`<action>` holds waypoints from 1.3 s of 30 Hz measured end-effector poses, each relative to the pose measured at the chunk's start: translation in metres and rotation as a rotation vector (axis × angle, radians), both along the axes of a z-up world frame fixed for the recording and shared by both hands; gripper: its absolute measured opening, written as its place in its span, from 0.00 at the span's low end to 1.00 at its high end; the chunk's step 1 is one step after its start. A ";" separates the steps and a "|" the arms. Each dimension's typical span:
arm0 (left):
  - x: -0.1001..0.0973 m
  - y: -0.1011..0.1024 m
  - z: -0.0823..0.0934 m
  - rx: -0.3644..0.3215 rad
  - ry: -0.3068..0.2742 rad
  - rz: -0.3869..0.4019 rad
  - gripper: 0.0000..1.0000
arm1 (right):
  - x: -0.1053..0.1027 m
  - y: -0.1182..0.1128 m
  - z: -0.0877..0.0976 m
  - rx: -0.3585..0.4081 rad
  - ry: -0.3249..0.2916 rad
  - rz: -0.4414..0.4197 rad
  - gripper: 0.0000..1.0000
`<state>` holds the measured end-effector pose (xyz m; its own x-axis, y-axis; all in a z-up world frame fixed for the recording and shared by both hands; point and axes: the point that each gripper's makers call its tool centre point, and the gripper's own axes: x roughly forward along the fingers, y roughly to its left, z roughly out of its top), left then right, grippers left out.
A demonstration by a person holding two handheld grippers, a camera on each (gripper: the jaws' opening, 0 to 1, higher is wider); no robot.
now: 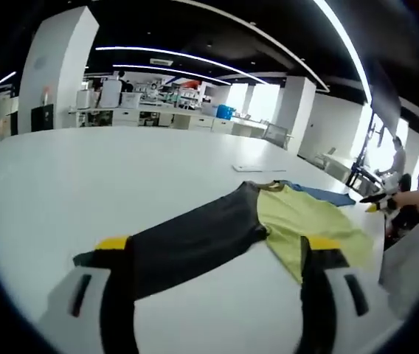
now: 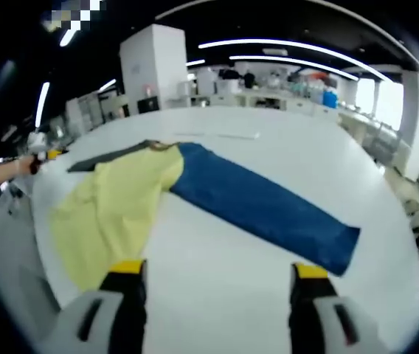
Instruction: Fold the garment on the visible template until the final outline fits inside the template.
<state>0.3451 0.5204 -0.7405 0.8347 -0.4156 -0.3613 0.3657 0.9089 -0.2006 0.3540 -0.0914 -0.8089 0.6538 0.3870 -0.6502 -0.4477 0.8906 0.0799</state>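
Garment lies spread flat on white bench: yellow body, dark sleeve, blue sleeve stretched wide apart. Left hand-held gripper jaws wide, empty. Right hand-held gripper jaws wide, empty. Template outline not discernible. Risk: yellow hem near bench edge may slide off when pulled; long sleeves may bunch.

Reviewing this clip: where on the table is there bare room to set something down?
Bare white table lies beyond the dark grey sleeve, toward the far counters. In the right gripper view, free table lies beyond the blue sleeve and between it and the yellow body. The garment's collar area is crowded.
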 end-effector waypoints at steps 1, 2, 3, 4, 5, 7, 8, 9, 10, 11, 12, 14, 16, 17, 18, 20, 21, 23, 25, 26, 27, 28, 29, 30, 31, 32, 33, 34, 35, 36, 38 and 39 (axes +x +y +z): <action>-0.003 -0.004 0.002 -0.011 0.003 -0.003 0.91 | 0.003 -0.004 0.000 0.002 0.005 -0.012 0.84; -0.008 -0.014 0.008 -0.026 -0.008 -0.022 0.92 | 0.008 -0.011 -0.001 0.002 0.008 -0.025 0.85; -0.011 -0.021 0.014 -0.029 -0.026 -0.044 0.92 | 0.010 -0.013 0.000 0.004 0.010 -0.033 0.86; -0.014 -0.024 0.017 -0.025 -0.030 -0.050 0.92 | 0.015 -0.021 -0.001 0.002 0.015 -0.052 0.86; -0.016 -0.027 0.019 -0.024 -0.033 -0.058 0.92 | 0.018 -0.026 -0.001 0.001 0.016 -0.063 0.86; -0.020 -0.030 0.022 -0.033 -0.036 -0.072 0.92 | 0.026 -0.040 -0.002 -0.004 0.027 -0.093 0.86; -0.022 -0.035 0.026 -0.031 -0.038 -0.076 0.91 | 0.032 -0.048 -0.002 -0.006 0.028 -0.110 0.85; -0.024 -0.037 0.027 -0.028 -0.042 -0.082 0.91 | 0.037 -0.054 -0.002 -0.006 0.031 -0.124 0.85; -0.027 -0.038 0.027 -0.015 -0.041 -0.089 0.90 | 0.040 -0.059 -0.003 -0.007 0.034 -0.137 0.84; -0.028 -0.039 0.026 -0.003 -0.038 -0.090 0.90 | 0.044 -0.065 -0.003 -0.005 0.036 -0.152 0.83; -0.032 -0.044 0.026 0.009 -0.033 -0.098 0.90 | 0.048 -0.074 -0.005 -0.011 0.041 -0.180 0.82; -0.039 -0.048 0.020 0.030 -0.012 -0.112 0.89 | 0.053 -0.082 -0.006 -0.007 0.043 -0.208 0.78; -0.045 -0.054 0.015 0.040 0.002 -0.121 0.89 | 0.052 -0.092 -0.011 -0.045 0.069 -0.261 0.72; -0.048 -0.055 0.012 0.042 0.009 -0.118 0.89 | 0.056 -0.094 -0.011 -0.037 0.060 -0.252 0.67; -0.051 -0.058 0.010 0.033 0.014 -0.114 0.89 | 0.058 -0.096 -0.012 -0.028 0.061 -0.268 0.64; -0.056 -0.062 0.008 0.015 0.021 -0.105 0.89 | 0.064 -0.108 -0.018 -0.010 0.088 -0.324 0.57; -0.060 -0.066 0.007 0.005 0.024 -0.101 0.89 | 0.067 -0.113 -0.019 -0.013 0.093 -0.340 0.52; -0.063 -0.068 0.005 -0.008 0.030 -0.088 0.88 | 0.071 -0.118 -0.019 -0.019 0.085 -0.350 0.43; -0.067 -0.067 0.001 -0.025 0.030 -0.077 0.87 | 0.070 -0.119 -0.020 -0.029 0.095 -0.363 0.39; -0.069 -0.069 0.003 -0.027 0.030 -0.075 0.87 | 0.070 -0.120 -0.021 -0.031 0.103 -0.366 0.38; -0.072 -0.071 0.003 -0.032 0.029 -0.072 0.87 | 0.069 -0.121 -0.023 -0.045 0.119 -0.373 0.38; -0.074 -0.072 0.001 -0.033 0.033 -0.069 0.86 | 0.069 -0.121 -0.024 -0.047 0.118 -0.371 0.38; -0.076 -0.072 -0.001 -0.037 0.040 -0.062 0.86 | 0.071 -0.122 -0.026 -0.051 0.121 -0.367 0.37; -0.077 -0.071 -0.002 -0.039 0.043 -0.058 0.86 | 0.071 -0.123 -0.028 -0.057 0.129 -0.371 0.36; -0.079 -0.072 -0.003 -0.052 0.049 -0.048 0.86 | 0.073 -0.126 -0.030 -0.058 0.134 -0.371 0.35; -0.079 -0.072 -0.003 -0.073 0.051 -0.040 0.86 | 0.072 -0.127 -0.032 -0.068 0.143 -0.368 0.32; -0.080 -0.070 -0.003 -0.088 0.051 -0.030 0.86 | 0.071 -0.130 -0.033 -0.087 0.149 -0.372 0.28; -0.080 -0.069 -0.003 -0.087 0.051 -0.027 0.86 | 0.070 -0.134 -0.037 -0.114 0.161 -0.373 0.24; -0.080 -0.068 -0.003 -0.088 0.048 -0.022 0.86 | 0.070 -0.134 -0.039 -0.123 0.167 -0.373 0.20; -0.079 -0.068 -0.003 -0.090 0.046 -0.019 0.86 | 0.073 -0.132 -0.036 -0.132 0.140 -0.360 0.18; -0.079 -0.068 -0.003 -0.095 0.050 -0.018 0.85 | 0.072 -0.129 -0.034 -0.118 0.150 -0.368 0.15; -0.079 -0.068 -0.003 -0.092 0.051 -0.018 0.84 | 0.074 -0.132 -0.035 -0.122 0.152 -0.379 0.14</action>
<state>0.2657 0.4529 -0.7434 0.8081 -0.4642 -0.3626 0.3694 0.8789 -0.3019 0.4277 -0.2237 -0.8441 0.6280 0.0517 -0.7765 -0.0780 0.9969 0.0033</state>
